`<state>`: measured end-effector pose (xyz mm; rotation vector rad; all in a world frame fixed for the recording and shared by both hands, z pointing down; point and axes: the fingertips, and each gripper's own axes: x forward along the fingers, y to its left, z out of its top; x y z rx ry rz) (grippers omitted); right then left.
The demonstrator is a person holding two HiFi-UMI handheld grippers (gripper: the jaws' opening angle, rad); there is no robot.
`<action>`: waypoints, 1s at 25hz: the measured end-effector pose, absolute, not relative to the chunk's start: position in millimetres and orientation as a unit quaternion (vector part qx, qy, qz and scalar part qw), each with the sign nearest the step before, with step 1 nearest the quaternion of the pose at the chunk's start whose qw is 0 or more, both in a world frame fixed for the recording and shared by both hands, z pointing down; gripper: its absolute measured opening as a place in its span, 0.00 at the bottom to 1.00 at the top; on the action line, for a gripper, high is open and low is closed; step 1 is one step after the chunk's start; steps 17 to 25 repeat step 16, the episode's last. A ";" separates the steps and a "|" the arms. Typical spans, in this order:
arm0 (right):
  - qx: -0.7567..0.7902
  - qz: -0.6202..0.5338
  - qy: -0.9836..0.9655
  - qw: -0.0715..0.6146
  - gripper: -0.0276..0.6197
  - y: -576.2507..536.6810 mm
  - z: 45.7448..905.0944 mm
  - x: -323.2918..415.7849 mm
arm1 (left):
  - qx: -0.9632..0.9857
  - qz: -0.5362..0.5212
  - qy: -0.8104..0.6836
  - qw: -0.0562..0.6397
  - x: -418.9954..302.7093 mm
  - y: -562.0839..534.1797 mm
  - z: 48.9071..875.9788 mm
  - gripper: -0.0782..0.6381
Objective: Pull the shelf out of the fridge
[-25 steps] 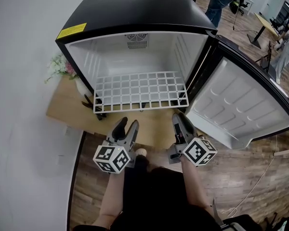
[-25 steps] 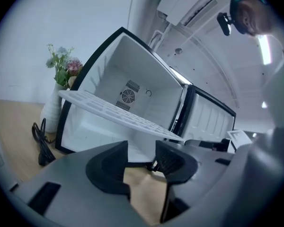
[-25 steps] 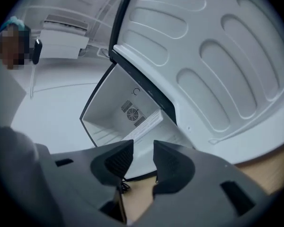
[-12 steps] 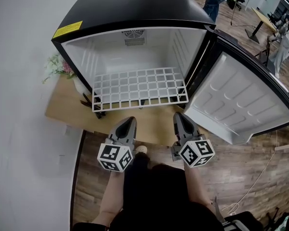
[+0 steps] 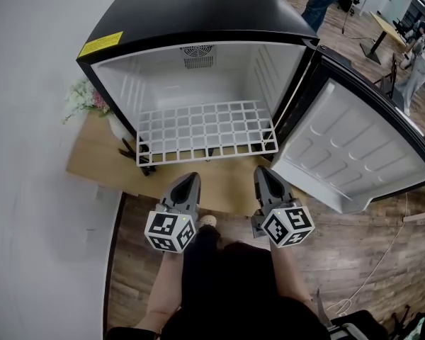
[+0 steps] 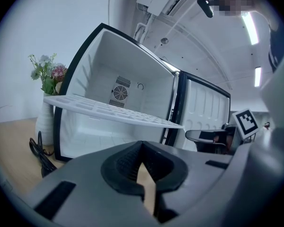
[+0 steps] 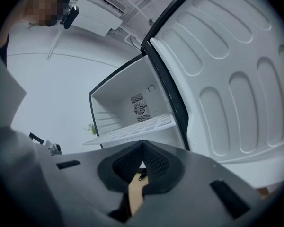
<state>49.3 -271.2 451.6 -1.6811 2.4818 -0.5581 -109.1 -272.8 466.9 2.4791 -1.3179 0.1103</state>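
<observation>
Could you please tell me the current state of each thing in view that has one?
Fridge door: swung wide open.
Shelf: in the fridge, level, front edge jutting out, ungripped.
Left gripper: shut, empty, short of the shelf.
Right gripper: shut, empty, short of the shelf.
Flower vase: upright beside the fridge.

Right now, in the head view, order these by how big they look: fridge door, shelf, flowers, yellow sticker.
1. fridge door
2. shelf
3. flowers and yellow sticker: they look about alike, so left unranked.
</observation>
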 end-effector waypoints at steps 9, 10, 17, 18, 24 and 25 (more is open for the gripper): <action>-0.553 -0.195 0.809 0.051 0.03 -273.1 454.5 49.2 | 0.868 0.032 -0.465 0.174 -113.0 -275.5 468.9 0.11; -0.553 -0.196 0.808 0.051 0.03 -272.7 454.9 49.4 | 0.868 0.032 -0.465 0.174 -112.9 -275.3 468.9 0.11; -0.554 -0.204 0.805 0.053 0.03 -270.6 456.0 48.8 | 0.866 0.031 -0.466 0.176 -114.2 -272.9 469.2 0.12; -0.554 -0.204 0.805 0.053 0.03 -270.6 456.0 48.8 | 0.866 0.031 -0.466 0.176 -114.2 -272.9 469.2 0.12; -0.554 -0.204 0.805 0.053 0.03 -270.6 456.0 48.8 | 0.866 0.031 -0.466 0.176 -114.2 -272.9 469.2 0.12; -0.554 -0.204 0.805 0.053 0.03 -270.6 456.0 48.8 | 0.866 0.031 -0.466 0.176 -114.2 -272.9 469.2 0.12</action>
